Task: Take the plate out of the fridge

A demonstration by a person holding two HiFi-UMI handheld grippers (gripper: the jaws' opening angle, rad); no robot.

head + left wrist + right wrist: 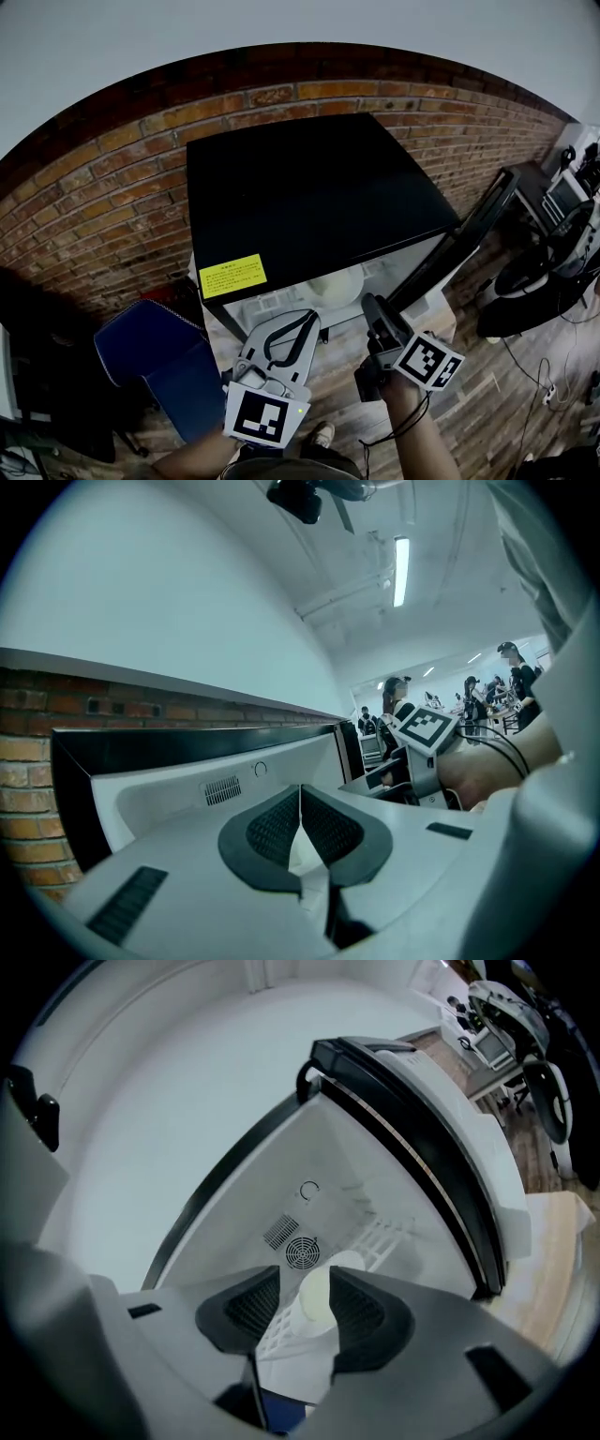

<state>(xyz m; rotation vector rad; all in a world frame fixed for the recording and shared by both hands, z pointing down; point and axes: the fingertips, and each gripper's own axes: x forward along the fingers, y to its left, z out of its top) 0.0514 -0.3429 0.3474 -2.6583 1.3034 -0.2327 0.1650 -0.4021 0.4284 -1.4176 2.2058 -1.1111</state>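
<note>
Brick wall (112,187) behind; black fridge (309,187) with its door open. White plate (319,1293) sits on the wire shelf (389,1237) inside, apparently flat. Right gripper (307,1283): fingers spread wide, empty, aimed at the plate. Left gripper (300,794): fingers closed on nothing. Judgement: go in level, straddle the near rim, close firmly, then lift clear. Yellow label (232,276): print too small to read.
</note>
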